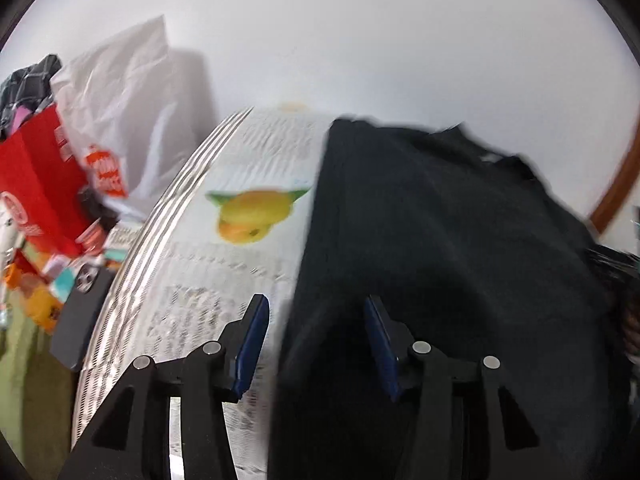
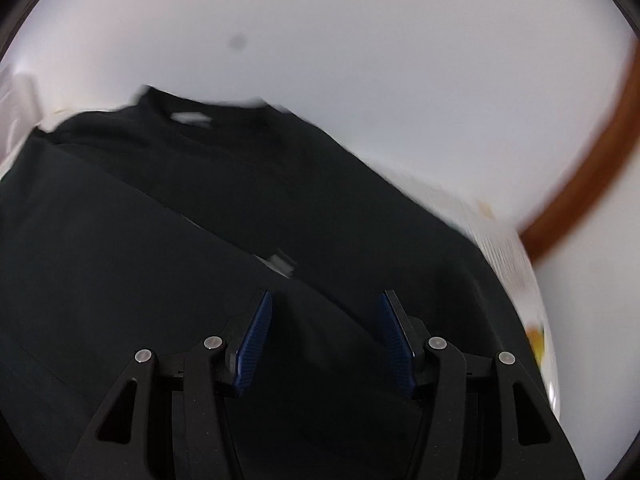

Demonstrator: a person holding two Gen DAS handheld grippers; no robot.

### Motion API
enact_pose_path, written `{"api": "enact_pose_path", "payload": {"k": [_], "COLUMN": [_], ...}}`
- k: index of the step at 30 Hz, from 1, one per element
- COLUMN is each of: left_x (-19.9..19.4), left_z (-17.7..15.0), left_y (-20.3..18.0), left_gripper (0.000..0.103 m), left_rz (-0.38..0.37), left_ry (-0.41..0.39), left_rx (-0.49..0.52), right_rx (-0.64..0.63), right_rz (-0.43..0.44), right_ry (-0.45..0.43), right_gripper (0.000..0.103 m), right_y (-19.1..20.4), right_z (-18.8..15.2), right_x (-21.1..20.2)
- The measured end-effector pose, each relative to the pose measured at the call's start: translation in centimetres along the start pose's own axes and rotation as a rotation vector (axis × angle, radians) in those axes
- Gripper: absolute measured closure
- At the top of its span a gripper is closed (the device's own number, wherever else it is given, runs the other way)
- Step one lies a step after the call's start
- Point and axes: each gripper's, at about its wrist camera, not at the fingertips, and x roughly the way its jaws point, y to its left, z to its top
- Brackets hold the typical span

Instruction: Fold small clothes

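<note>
A black shirt (image 1: pixel 440 240) lies on a white cloth printed with yellow fruit (image 1: pixel 248 212). In the right wrist view the shirt (image 2: pixel 180 220) shows its collar and a white label at the far end, with one side folded over the middle. My left gripper (image 1: pixel 316 314) hovers open over the shirt's left edge, its blue pads (image 1: pixel 252 344) apart and clear of the fabric. My right gripper (image 2: pixel 326 310) is open too, above the shirt's near part, nothing pinched between its pads. Both views are blurred.
To the left stand a red bag (image 1: pixel 36 184), a white plastic bag (image 1: pixel 124 112), a dark phone (image 1: pixel 84 312) and small colourful packets. Dark checked clothes (image 1: pixel 28 80) lie behind the red bag. A brown wooden rim (image 2: pixel 592 168) curves at the right, before a pale wall.
</note>
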Motion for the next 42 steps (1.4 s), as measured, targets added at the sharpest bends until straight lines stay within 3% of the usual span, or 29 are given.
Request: {"api": "enact_pose_path", "payload": {"k": [2,7,13,17,19,24,29,32,35,36,37,39,42], "left_x": [0.4,-0.5,-2.4,-4.5,-5.3,-6.9,-7.5,-8.1,-8.9,-9.1,-9.2,-9.3,-9.2], "left_z": [-0.2,-0.4,-1.3,-3.1,-4.1,-6.8,-8.9,-9.5,-10.0,-10.2,-10.3,-10.6,-10.8], "left_y": [0.5,0.4,-0.7,-1.2,-1.3,-1.3,-1.4,-1.6,-1.8,-1.7,-1.6,-1.3,-0.6], "left_gripper": [0.054,0.054,0.054,0.046,0.044,0.042,0.042,0.042,0.042,0.042,0.042,0.042,0.042], "left_rz": [-0.004,0.011,0.001,-0.034,-0.052,-0.081,-0.063,-0.053,-0.013,-0.001,0.011,0.043,0.054], "left_ry": [0.02,0.023,0.04,0.043,0.051,0.076,0.122,0.132,0.108,0.102,0.099,0.091,0.09], "left_rx": [-0.026,-0.013,0.045,0.07,0.07,0.059,0.037,0.039,0.061,0.064,0.066,0.076,0.082], "right_rx": [0.028,0.097,0.081,0.113,0.15,0.269,0.427,0.506,0.542,0.541,0.526,0.493,0.501], "right_rz": [-0.007,-0.017,-0.035,-0.125,-0.2,-0.345,-0.302,-0.25,-0.229,-0.249,-0.293,-0.341,-0.33], "right_ry": [0.039,0.008,-0.07,-0.087,-0.043,0.092,0.156,0.142,0.096,0.091,0.09,0.065,-0.032], "right_gripper": [0.049,0.043,0.042,0.031,0.025,0.025,0.025,0.026,0.056,0.078,0.088,0.09,0.091], "right_y": [-1.9,-3.4,-2.7,-6.2,-9.4,-16.9,-22.3,-23.7,-24.0,-24.0,-23.4,-22.9,-22.1], "right_z": [-1.6,-2.7,-3.9,-9.7,-13.4,-22.4,-28.9,-29.8,-29.5,-29.4,-28.8,-27.4,-24.3], "right_x": [1.1,1.1,-4.8,-9.6,-10.6,-12.3,-12.4,-11.3,-10.7,-10.6,-10.6,-11.4,-14.4]}}
